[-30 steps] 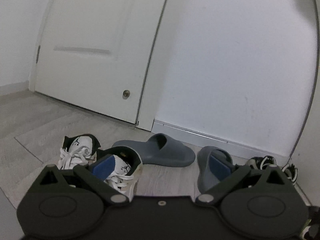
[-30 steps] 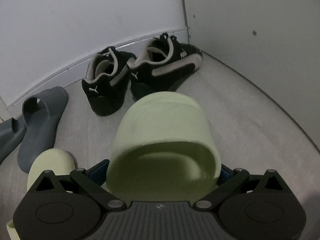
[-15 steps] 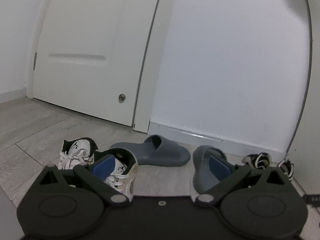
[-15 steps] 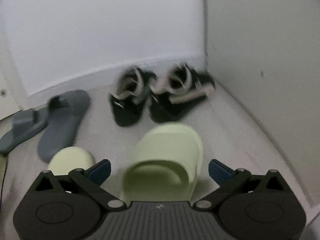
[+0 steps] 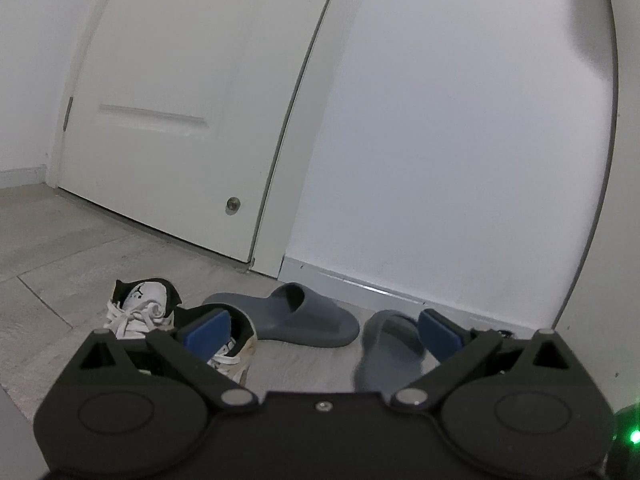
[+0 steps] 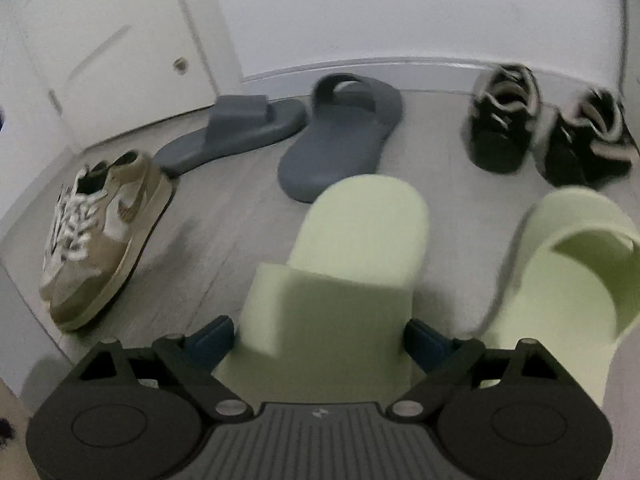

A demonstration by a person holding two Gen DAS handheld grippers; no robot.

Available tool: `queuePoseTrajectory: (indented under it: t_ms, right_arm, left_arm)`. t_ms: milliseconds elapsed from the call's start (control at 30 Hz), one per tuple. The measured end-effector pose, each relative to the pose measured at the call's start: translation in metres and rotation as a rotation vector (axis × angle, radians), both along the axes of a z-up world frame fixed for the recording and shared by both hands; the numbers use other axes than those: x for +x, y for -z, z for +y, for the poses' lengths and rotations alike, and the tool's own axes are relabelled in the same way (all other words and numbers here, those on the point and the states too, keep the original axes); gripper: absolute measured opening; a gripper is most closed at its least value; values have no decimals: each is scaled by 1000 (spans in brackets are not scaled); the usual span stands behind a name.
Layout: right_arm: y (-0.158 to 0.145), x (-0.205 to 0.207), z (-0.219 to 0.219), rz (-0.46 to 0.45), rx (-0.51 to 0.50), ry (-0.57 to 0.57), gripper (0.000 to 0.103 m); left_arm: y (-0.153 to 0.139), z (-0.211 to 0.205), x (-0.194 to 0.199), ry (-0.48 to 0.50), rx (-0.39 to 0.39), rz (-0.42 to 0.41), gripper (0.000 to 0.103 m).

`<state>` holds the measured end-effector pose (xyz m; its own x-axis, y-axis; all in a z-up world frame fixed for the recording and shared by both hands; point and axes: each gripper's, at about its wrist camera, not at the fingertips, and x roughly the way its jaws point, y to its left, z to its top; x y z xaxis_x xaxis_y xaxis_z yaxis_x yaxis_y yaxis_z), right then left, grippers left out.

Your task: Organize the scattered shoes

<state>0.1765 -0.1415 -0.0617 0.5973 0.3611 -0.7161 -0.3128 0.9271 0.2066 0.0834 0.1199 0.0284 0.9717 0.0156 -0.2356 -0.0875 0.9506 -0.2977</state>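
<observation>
Your right gripper (image 6: 318,334) has its two blue pads either side of a pale green slide (image 6: 344,264), at the strap end nearest you. The jaws have just been closing in from wide, but a sliver of gap seems to show at each pad, so it reads as bracketing the slide, not yet gripping it. The view is blurred, so contact is hard to confirm.

To the right, just beside it, lies the second green slide (image 6: 576,272), toe pointing away. Beyond them two grey slides (image 6: 340,140) sit splayed apart near the far skirting, a black pair of trainers (image 6: 548,128) sits at far right by the corner, and a tan sneaker (image 6: 100,232) lies at left.

Your left gripper (image 5: 320,330) is wide open and holds nothing, hovering low over the floor (image 5: 60,240) between a white sneaker (image 5: 140,304) and the grey slides, facing a door (image 5: 180,100).

The risks, as a judgement: the soft foam strap may squash and slip out if you close on it off-centre, and swinging while moving fast could knock the neighbouring green slide out of line. Pinching only the strap could also let the sole droop and drag.
</observation>
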Motion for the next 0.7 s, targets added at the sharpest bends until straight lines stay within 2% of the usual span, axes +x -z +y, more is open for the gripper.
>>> queuePoseTrajectory:
  t_ms: [233,533,633,700]
  right_arm:
    - [3,10,62,-16,15,-70,91]
    - [6,37,153,-21,27,-110,91]
    - [5,40,176,-37,-3,-123,91]
    - [3,41,175,-26,-3,-131,92]
  left_arm:
    - [7,11,11,-43,-44,38,102]
    - [15,44,10,-118,-232,25,102]
    - [16,49,10,-127,-245,26,102]
    - [16,50,11,-126,-247,29,102]
